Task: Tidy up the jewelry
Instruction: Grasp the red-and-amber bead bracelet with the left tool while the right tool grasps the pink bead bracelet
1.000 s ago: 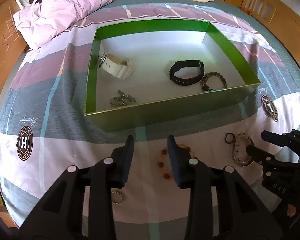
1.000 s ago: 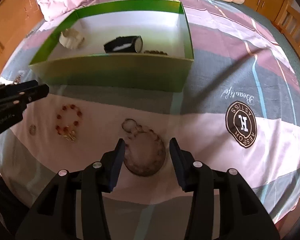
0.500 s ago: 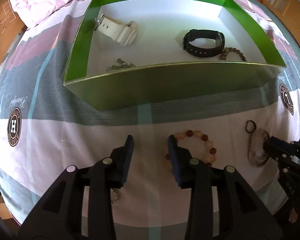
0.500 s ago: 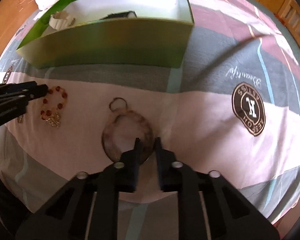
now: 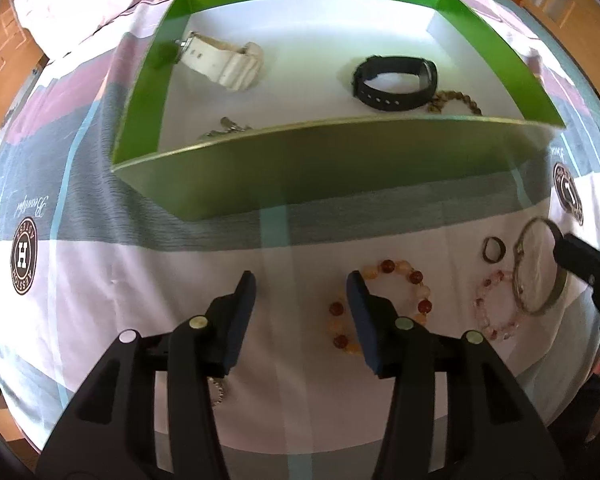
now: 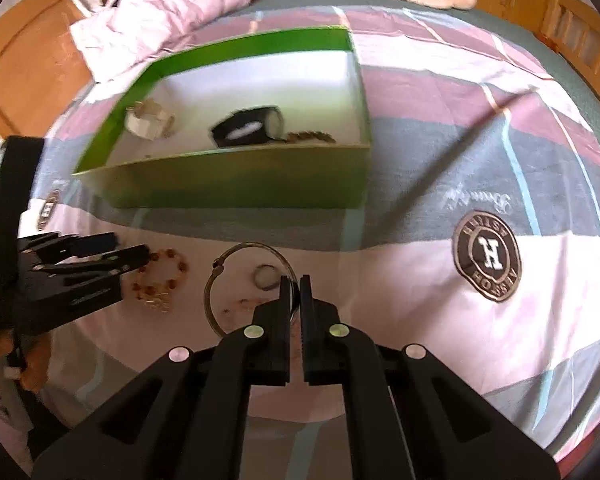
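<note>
right gripper (image 6: 295, 280) jaws nearly together, clamped on the right side of the metal bangle (image 6: 219, 265) — thin silver hoop, tilted with its far arc raised off the bedsheet (image 6: 420, 320). left wrist view shows the same thing from the side: right gripper (image 5: 562, 242) tip pinching the bangle (image 5: 534, 306) at its upper right edge.

left gripper (image 5: 302, 284) jaws wide apart, holding nothing, hovering low over the sheet. its right finger overlaps the left side of the amber bead bracelet (image 5: 414, 278); can't tell if it touches. in the right wrist view the left gripper (image 6: 128, 252) tips sit right at the amber bead bracelet (image 6: 168, 276).

other loose pieces on the sheet:
- small dark ring (image 5: 493, 249), just left of the bangle; also seen just ahead of the right jaws (image 6: 266, 277)
- pink bead bracelet (image 5: 488, 312), partly under the bangle's near arc
- short ball chain (image 5: 219, 392) peeking out beneath the left gripper's left finger

green box (image 5: 300, 176) sits open beyond all this, white floor, well apart from the loose pieces. inside:
- white watch (image 5: 220, 58) at far left
- black watch (image 5: 394, 80) right of centre
- brown bead bracelet (image 5: 456, 100) touching the black watch on its right
- a small metal piece (image 5: 228, 128) by the near wall, mostly hidden — can't tell what it is

right wrist view is motion-blurred; box (image 6: 240, 188) contents read the same there.
</note>
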